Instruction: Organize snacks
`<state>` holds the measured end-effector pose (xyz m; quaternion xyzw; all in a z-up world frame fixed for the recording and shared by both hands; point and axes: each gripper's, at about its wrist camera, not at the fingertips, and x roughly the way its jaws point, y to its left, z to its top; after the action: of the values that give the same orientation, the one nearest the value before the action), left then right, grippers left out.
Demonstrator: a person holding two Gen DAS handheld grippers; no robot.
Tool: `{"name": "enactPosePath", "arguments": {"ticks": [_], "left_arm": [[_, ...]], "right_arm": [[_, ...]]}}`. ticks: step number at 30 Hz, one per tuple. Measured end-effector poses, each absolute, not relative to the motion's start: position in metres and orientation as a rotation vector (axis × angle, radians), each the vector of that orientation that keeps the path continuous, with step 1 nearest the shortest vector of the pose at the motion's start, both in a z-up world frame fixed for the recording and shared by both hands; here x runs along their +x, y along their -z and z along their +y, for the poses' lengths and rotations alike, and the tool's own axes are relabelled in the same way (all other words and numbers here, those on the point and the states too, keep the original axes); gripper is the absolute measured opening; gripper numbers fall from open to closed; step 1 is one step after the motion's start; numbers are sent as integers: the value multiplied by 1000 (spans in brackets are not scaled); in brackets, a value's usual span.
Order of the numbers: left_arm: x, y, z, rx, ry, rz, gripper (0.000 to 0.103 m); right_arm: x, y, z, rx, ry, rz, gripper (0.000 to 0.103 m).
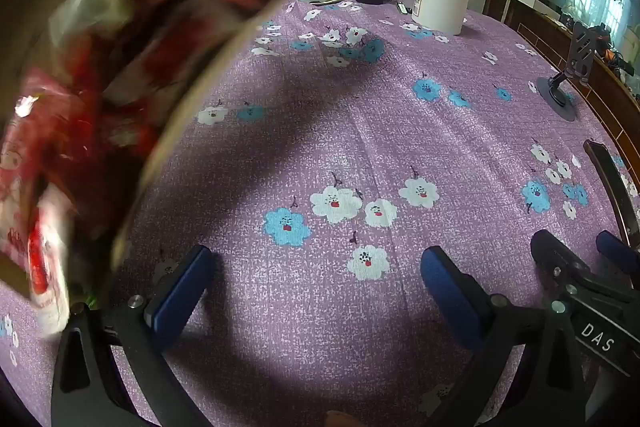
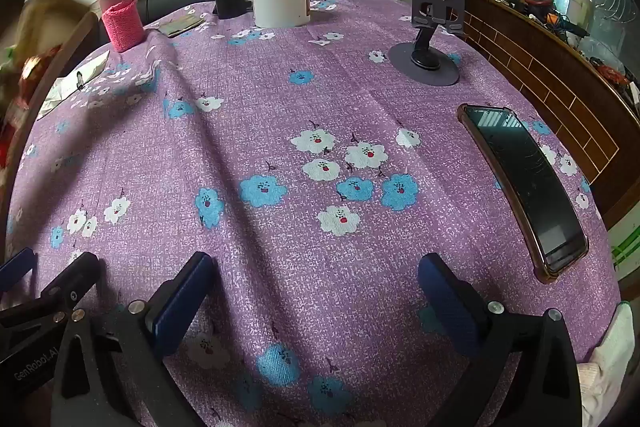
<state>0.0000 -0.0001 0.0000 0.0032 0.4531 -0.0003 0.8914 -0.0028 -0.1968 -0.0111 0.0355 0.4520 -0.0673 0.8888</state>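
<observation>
Your left gripper (image 1: 316, 281) and right gripper (image 2: 314, 287) both hover over the worktop (image 2: 280, 115), fingers spread and empty. The snacks (image 1: 120, 75) sit blurred in a box (image 1: 224, 63) at far left.

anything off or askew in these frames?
Yes: the snack box at the left of the left wrist view is tilted and motion-blurred, with red packets showing at its low end. Whether any have fallen out, cannot tell. Both tools, left and right, are open and empty. The phone lies flat.
</observation>
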Motion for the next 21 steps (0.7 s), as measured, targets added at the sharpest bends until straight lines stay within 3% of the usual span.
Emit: {"name": "enactPosePath", "arguments": {"ticks": [21], "left_arm": [[2,0,-1,2,-5,940,103]], "right_arm": [[-3,10,-199,76,139,940,102]]}}
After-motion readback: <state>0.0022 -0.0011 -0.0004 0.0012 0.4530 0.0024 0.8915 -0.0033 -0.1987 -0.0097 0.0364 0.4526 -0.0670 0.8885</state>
